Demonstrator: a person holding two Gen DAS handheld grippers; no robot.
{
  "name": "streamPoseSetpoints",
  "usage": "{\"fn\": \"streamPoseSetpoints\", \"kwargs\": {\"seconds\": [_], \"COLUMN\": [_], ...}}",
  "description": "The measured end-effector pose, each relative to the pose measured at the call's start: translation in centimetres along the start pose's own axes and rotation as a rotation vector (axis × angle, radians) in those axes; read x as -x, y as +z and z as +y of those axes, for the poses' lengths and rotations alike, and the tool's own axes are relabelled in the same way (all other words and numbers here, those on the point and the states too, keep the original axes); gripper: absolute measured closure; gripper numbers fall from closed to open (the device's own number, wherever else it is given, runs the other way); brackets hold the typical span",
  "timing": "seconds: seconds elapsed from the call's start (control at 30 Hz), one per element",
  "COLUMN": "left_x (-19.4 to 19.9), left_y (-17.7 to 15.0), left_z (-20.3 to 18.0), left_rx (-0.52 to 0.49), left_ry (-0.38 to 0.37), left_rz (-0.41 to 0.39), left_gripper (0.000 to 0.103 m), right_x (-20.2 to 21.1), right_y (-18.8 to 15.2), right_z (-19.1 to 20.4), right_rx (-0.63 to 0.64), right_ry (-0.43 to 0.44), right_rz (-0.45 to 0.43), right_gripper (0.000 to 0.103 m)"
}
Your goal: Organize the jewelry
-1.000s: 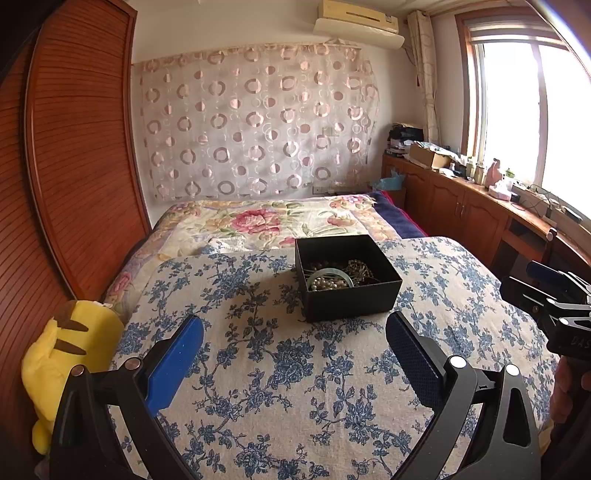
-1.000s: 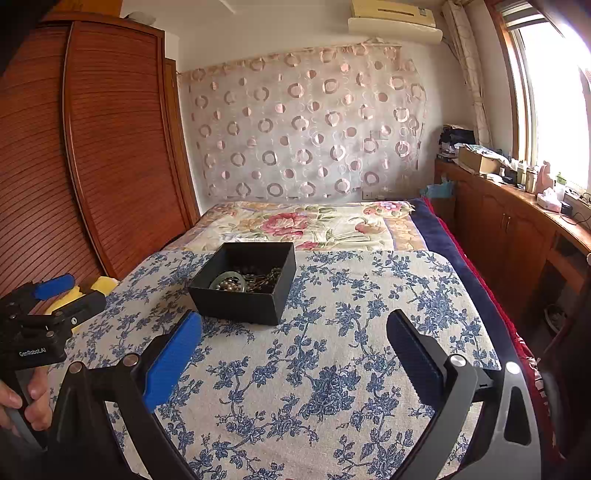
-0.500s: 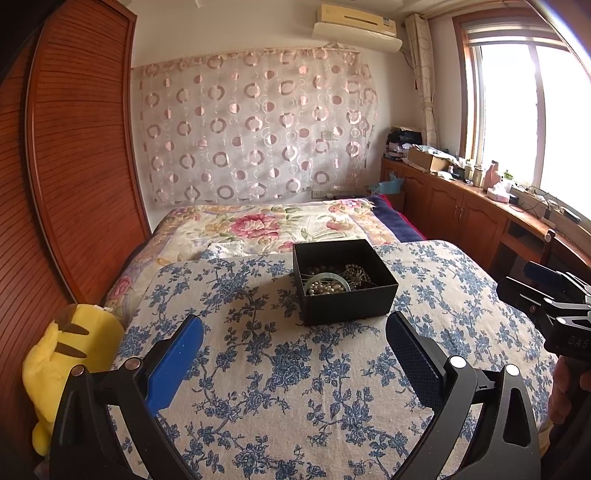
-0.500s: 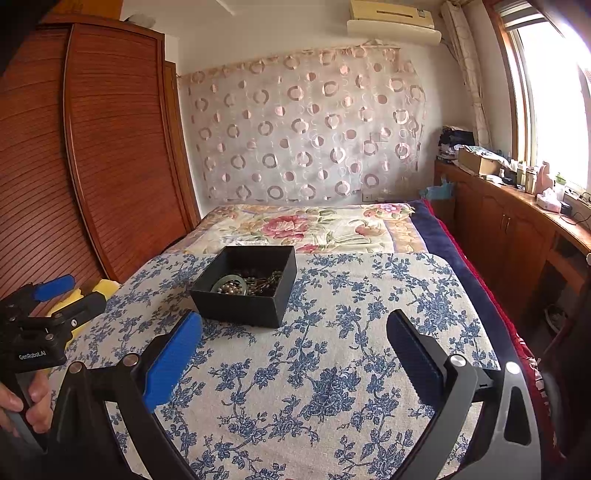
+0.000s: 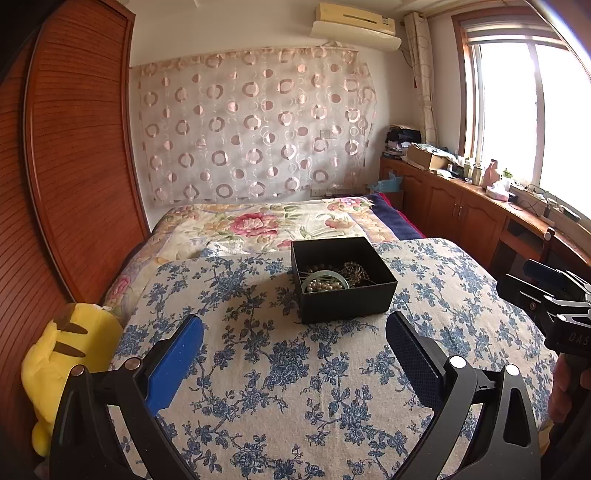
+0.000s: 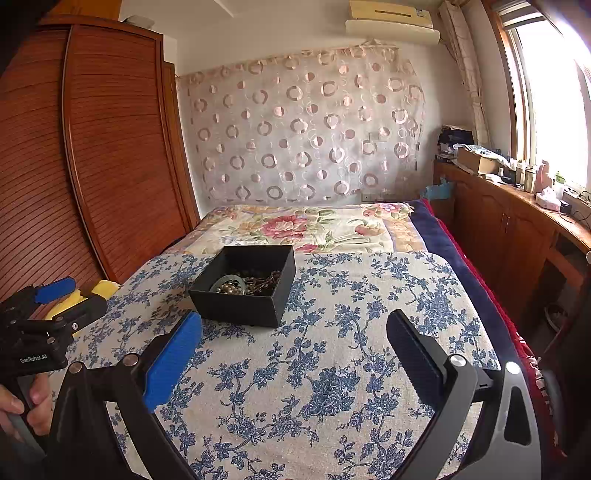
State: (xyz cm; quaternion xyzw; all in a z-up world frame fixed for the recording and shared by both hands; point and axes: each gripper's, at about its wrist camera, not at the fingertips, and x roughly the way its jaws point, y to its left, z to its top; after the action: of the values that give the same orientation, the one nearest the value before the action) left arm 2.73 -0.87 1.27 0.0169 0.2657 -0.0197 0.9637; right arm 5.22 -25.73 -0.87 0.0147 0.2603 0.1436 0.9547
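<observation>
Black jewelry box, beads heaped inside, sits mid-bed on floral cloth; left tongs, right tongs both spread, empty, poised short for reach.

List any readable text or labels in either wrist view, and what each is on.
"GenRobot.AI": white print on the black body of the left gripper, seen in the right wrist view.
"DAS": partial, cut off by the frame edge, on the body of the right gripper, seen in the left wrist view.
Air conditioner: a small dark badge, too small to read.
Black box: no print visible.
</observation>
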Motion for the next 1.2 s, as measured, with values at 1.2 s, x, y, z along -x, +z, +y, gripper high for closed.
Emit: {"fn": "streamPoseSetpoints", "kwargs": {"seconds": [1.2], "left_x": [0.32], "left_y": [-0.02], "left_z": [-0.26], "left_rx": [0.001], "left_ry": [-0.011], "left_rz": [-0.016], "left_gripper": [0.007], "right_x": [0.25], "right_y": [0.36], "right_z": [0.21], "right_rx": [-0.003], "right_ry": [0.003], "right_rz": [-0.006], "right_gripper": [0.002]}}
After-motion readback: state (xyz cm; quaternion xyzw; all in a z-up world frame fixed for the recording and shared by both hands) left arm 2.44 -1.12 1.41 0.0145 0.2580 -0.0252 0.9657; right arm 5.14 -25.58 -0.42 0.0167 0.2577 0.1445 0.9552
